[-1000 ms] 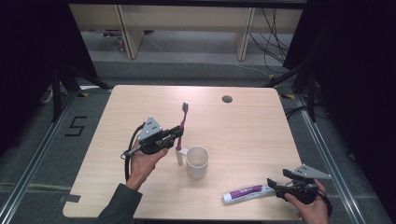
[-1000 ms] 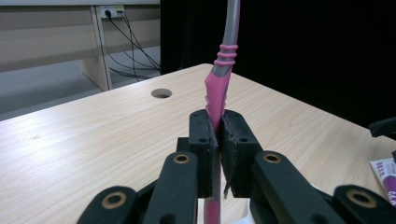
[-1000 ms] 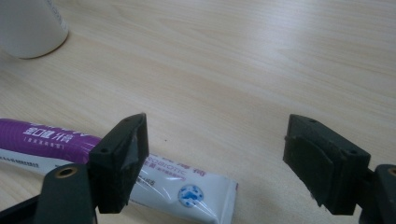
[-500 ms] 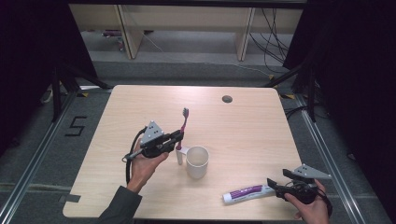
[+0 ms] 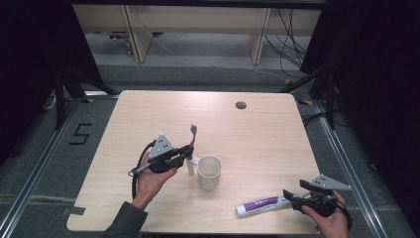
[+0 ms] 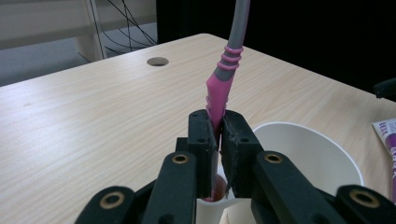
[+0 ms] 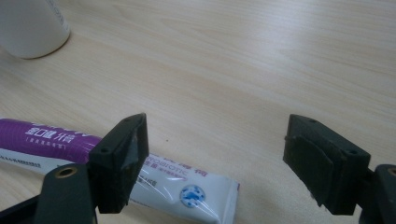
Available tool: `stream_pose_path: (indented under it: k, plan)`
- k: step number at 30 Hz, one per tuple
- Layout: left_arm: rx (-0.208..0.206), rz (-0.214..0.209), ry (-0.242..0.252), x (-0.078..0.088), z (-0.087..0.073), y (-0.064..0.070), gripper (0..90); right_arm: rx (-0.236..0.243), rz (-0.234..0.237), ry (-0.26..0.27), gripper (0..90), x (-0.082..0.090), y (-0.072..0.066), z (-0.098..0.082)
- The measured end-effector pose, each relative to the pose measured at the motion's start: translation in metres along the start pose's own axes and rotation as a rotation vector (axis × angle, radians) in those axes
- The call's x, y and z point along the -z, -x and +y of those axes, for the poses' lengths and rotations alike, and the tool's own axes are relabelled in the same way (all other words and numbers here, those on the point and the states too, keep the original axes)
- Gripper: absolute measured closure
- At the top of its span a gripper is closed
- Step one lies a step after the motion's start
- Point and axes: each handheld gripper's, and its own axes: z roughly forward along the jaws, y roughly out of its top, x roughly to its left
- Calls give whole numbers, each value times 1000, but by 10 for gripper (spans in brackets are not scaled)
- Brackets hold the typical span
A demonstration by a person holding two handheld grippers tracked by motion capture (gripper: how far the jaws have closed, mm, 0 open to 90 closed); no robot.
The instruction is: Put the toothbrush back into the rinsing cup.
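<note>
My left gripper [image 5: 187,151] [image 6: 219,135] is shut on a pink and grey toothbrush [image 5: 192,137] [image 6: 223,79]. The brush stands nearly upright, bristles up, just left of a white paper cup [image 5: 209,171] [image 6: 306,154] in the middle of the table. Its lower end sits by a small white piece [image 5: 190,165] beside the cup. My right gripper [image 5: 293,197] [image 7: 215,149] is open at the front right of the table, low over the tail end of a purple and white toothpaste tube [image 5: 261,205] [image 7: 93,163] that lies flat. Nothing sits between its jaws.
The wooden table [image 5: 148,114] has a round cable hole [image 5: 241,105] at its far side. Black curtains stand at both sides, and shelving with cables sits beyond the far edge. A floor mark "5" [image 5: 81,134] lies to the left.
My left gripper has carried the toothbrush a little toward the near side and lower, closer to the cup. The right gripper and the toothpaste tube have stayed put.
</note>
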Motion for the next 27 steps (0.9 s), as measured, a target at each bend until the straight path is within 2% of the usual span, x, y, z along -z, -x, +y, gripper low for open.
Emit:
stream_pose_path:
  k: [12,15,18,20,21,24,25,27]
  plan:
    - [10,-5,-38,-2,-8,0,774,11,-4,-1,229,0,0,0]
    - [35,-6,-33,-2,-8,0,683,6,-4,-4,228,0,0,0]
    - [30,8,-43,1,-5,0,623,-17,11,-8,229,0,-1,0]
    - [60,31,-37,2,-4,0,487,-5,-5,-5,229,0,-1,0]
    - [63,36,-32,4,-3,-1,452,9,-4,6,229,1,0,0]
    - [79,53,-27,8,0,-1,368,8,-8,11,229,2,-1,1]
    - [86,44,-23,8,1,-2,330,-3,4,13,228,3,-1,1]
    - [87,41,-40,12,4,-1,300,2,-3,23,229,4,-1,1]
